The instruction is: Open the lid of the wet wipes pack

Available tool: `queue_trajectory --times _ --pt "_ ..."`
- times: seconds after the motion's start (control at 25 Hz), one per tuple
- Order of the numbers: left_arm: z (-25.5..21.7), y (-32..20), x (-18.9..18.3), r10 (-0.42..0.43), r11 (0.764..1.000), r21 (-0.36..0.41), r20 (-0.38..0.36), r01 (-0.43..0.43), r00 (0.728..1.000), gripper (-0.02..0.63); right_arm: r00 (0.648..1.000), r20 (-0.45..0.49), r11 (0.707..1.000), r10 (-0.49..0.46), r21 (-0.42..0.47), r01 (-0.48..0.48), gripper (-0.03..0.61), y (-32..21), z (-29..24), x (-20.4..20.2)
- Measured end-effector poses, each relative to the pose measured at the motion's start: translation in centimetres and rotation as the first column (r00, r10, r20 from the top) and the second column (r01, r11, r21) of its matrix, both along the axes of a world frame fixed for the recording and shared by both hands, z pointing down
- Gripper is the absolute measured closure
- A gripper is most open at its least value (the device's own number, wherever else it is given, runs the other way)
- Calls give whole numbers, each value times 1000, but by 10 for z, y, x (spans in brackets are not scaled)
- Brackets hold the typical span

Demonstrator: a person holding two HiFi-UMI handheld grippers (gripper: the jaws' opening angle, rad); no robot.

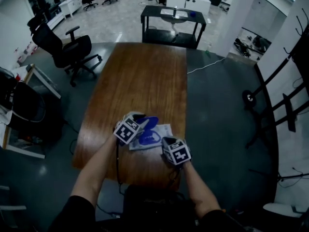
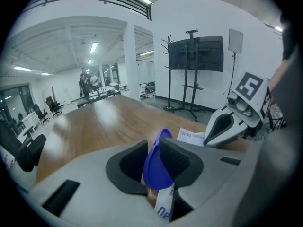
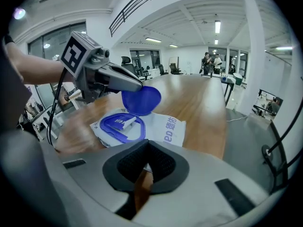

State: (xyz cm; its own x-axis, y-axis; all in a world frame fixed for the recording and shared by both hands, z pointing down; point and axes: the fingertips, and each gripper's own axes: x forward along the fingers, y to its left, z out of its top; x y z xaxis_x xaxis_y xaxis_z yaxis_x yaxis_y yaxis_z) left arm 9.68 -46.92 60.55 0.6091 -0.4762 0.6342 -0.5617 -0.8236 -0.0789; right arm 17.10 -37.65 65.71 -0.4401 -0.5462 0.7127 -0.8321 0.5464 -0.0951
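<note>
A white wet wipes pack (image 1: 163, 131) lies near the front edge of the wooden table (image 1: 140, 76). Its blue lid (image 1: 150, 122) stands lifted off the blue opening frame (image 3: 120, 126). My left gripper (image 1: 142, 125) is shut on that lid; in the left gripper view the blue lid (image 2: 158, 167) sits pinched between the dark pads. From the right gripper view the left gripper (image 3: 139, 86) holds the lid (image 3: 141, 100) raised above the pack (image 3: 168, 129). My right gripper (image 3: 146, 161) is at the pack's near edge, jaws closed with a white sliver of the pack between them.
Black office chairs (image 1: 67, 47) stand left of the table, and a dark bench (image 1: 174, 21) is beyond its far end. A screen on a wheeled stand (image 2: 196, 53) is at the right. A cable (image 1: 207, 64) runs over the floor.
</note>
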Motion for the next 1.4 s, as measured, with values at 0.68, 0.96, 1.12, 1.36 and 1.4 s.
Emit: queue_trajectory --times 0.68,0.96,1.12,1.36,1.4 --pt "-35 0 -27 -165 984 40 -128 171 978 434 993 80 986 83 141 -94 568 -1 -49 2" --pt "-71 44 -35 -190 976 64 -216 207 958 462 979 156 952 134 253 -171 568 16 -100 0" --pt "-95 71 -42 -211 962 119 -259 247 943 584 971 188 924 144 327 -200 568 32 -131 -9" --pt "-134 110 -45 -188 958 141 -348 250 918 606 955 254 875 153 414 -250 568 59 -177 -23" --pt "-139 117 -46 -184 958 144 -361 249 914 606 953 262 868 149 427 -253 568 64 -183 -27"
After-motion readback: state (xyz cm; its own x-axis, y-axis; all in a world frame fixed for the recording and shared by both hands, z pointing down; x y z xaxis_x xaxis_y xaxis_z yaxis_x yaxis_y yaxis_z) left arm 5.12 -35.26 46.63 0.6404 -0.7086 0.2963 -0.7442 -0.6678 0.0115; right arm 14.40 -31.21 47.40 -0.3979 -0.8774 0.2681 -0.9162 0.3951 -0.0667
